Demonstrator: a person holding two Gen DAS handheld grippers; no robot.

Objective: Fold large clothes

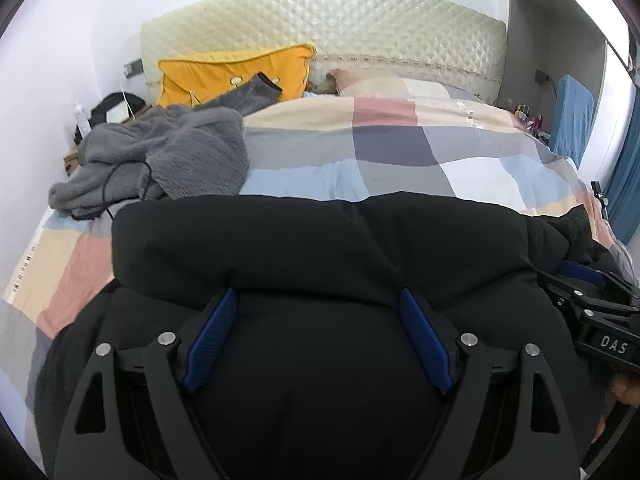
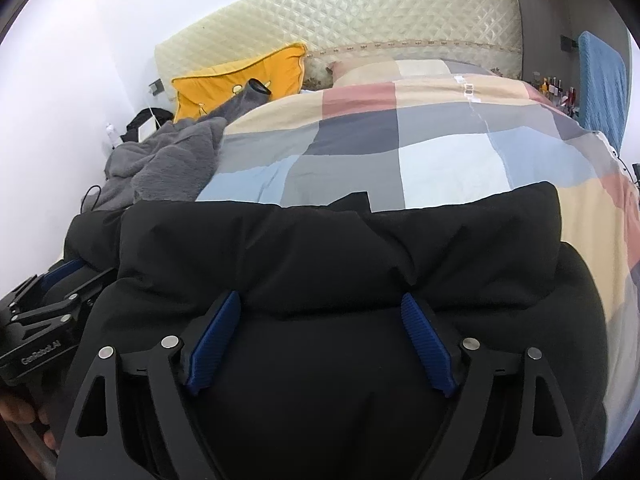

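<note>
a bed (image 1: 400,148) fills both wrist views, covered by a checked quilt (image 2: 440,152) in blue, grey, pink, cream and white blocks. a cream quilted headboard (image 1: 320,28) runs across the far end against a white wall.

across the near end of the bed lies a large black coat (image 1: 320,248), padded and bulky, with a thick folded band on top of its lower part.

the left gripper (image 1: 318,300) points forward and down over the coat. its jaws stand wide apart, the blue pads (image 1: 212,336) resting at the near edge of the folded band, with black fabric lying between them but not pinched. the right gripper (image 2: 320,304) sits just beside it in the same downward tilt, jaws equally wide, blue pads (image 2: 428,344) at the band's edge, nothing clamped. each gripper shows at the edge of the other's view, with a bit of the person's hand (image 2: 20,412) behind it.

a crumpled grey fleece garment (image 1: 160,160) lies on the far left of the bed, with a thin black cable (image 1: 120,184) across it. a yellow pillow (image 1: 232,72) leans on the headboard. a blue padded panel (image 2: 604,84) stands at the far right, with small bottles (image 2: 554,86) near it.
</note>
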